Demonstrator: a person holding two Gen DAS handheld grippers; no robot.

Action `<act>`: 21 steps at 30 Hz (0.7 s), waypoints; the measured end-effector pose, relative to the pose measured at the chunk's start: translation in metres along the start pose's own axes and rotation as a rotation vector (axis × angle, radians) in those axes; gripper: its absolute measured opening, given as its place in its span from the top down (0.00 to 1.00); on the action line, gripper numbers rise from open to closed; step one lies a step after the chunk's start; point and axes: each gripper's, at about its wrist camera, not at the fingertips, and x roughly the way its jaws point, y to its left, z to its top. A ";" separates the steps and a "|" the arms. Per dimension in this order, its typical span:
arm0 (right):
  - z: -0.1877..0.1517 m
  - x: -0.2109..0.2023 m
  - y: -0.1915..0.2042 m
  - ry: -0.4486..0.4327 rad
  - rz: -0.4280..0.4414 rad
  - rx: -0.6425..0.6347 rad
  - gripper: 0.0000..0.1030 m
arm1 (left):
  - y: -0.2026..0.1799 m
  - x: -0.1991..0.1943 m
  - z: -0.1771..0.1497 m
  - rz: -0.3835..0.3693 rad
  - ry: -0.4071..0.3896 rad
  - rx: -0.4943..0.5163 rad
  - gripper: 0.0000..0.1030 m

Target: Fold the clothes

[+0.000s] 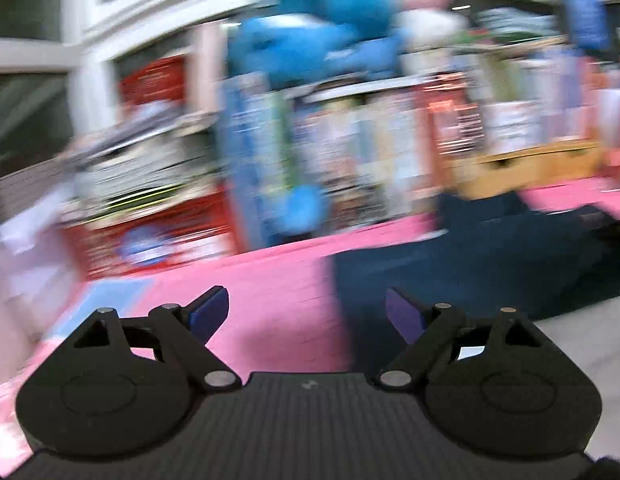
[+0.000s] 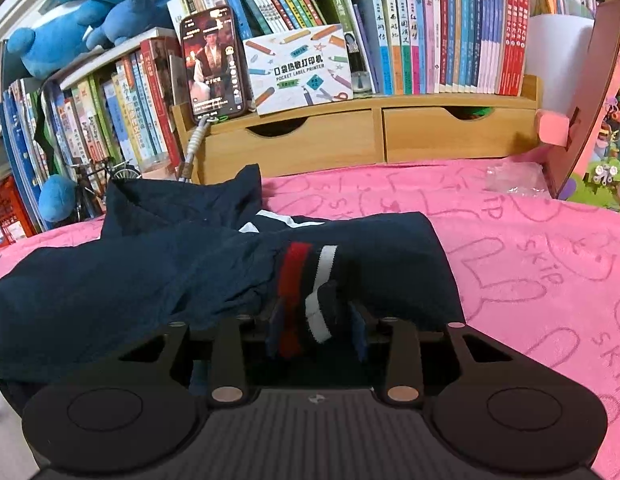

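The right gripper [image 2: 316,330] has its jaws closed narrow on the striped cuff [image 2: 306,280] of a dark blue garment [image 2: 150,272]. The cuff has a red band and a white band, and it is bunched up between the two pads. The rest of the garment lies spread and wrinkled on a pink cloth [image 2: 530,272] that covers the tabletop. It stretches from the near edge, by the gripper, toward the far left, where one part pokes up close to a wooden drawer box [image 2: 374,136].

The drawer box stands along the far edge of the tabletop. A phone [image 2: 213,60] with a lit screen leans on top of it, and a white printer box [image 2: 300,68] with pencil drawings sits just beside the phone. Rows of books [image 2: 450,28] stand behind them. Blue plush toys [image 2: 82,4] sit on the books at the far left.

The left gripper [image 1: 306,314] has its jaws wide apart, and nothing is between them. It hangs above the pink cloth. Its picture is very blurry. In that picture the dark blue garment [image 1: 450,264] lies ahead and to the right, apart from the pads.
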 end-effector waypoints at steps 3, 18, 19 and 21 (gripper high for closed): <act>-0.001 0.000 -0.003 0.003 0.004 0.018 0.60 | -0.054 0.013 -0.002 -0.140 0.040 0.155 0.16; 0.000 0.005 0.004 0.030 0.024 -0.038 0.36 | 0.027 0.066 -0.058 0.342 0.260 0.096 0.00; 0.000 0.006 0.005 0.030 0.021 -0.039 0.35 | 0.025 0.067 -0.057 0.341 0.255 0.119 0.00; 0.000 0.006 0.003 0.032 0.022 -0.032 0.34 | 0.025 0.062 -0.056 0.328 0.250 0.134 0.00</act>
